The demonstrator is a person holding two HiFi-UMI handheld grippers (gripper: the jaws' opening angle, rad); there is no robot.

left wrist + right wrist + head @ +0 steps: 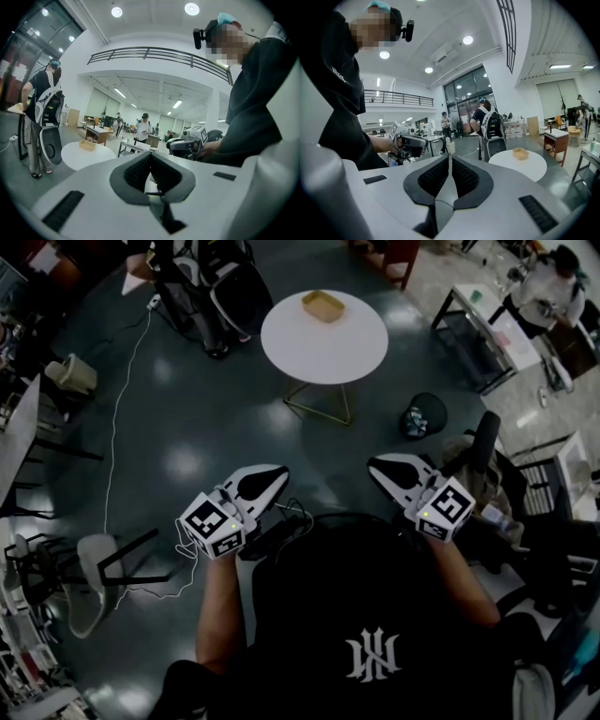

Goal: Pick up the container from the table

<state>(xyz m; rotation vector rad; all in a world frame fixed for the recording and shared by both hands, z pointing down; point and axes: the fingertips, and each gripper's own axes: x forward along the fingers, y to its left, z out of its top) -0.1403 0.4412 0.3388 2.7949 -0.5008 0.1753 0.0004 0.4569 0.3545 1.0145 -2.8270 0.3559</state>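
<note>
Container (323,306), shallow tray on desk (328,357), well ahead of the pressed-together, empty fingers (258,486) of left gripper (277,472) and right gripper (377,465): probably light, stiff; pinch one rim wall.

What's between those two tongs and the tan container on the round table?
In the head view, only bare dark floor, then the bare top of the white table, lies between the left tongs, the right tongs and the container.

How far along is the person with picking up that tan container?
Nothing is done yet: the container sits untouched on the round white table. In hand: nothing; the left gripper and right gripper are shut, empty, well short of the table. Left: approach, open, grip, lift.
</note>
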